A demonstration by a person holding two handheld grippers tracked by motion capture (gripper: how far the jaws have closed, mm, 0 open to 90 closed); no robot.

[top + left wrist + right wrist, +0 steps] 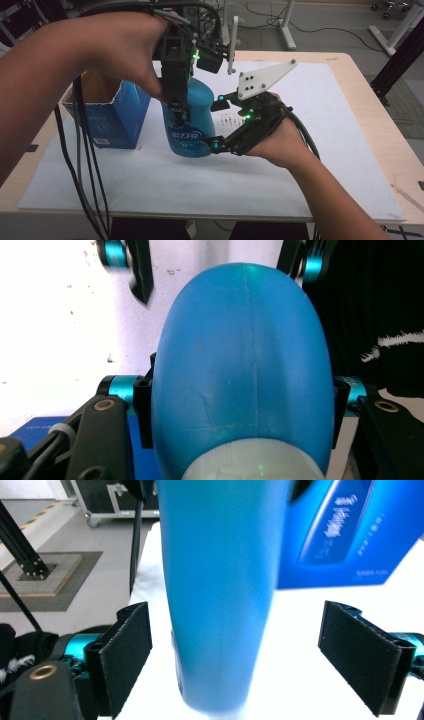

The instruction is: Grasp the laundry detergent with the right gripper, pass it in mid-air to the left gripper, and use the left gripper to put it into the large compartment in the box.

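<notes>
White lettering runs across the lower front of the blue bottle [189, 125] in the high view, too blurred to read. The blue carton [112, 117] carries a small white label near its bottom edge, illegible there. In the right gripper view the blue carton [345, 535] shows a column of white characters and a fine line of print, both unreadable.

High view looks down from above; both gripper views sit close against the blue bottle [242, 365].
</notes>
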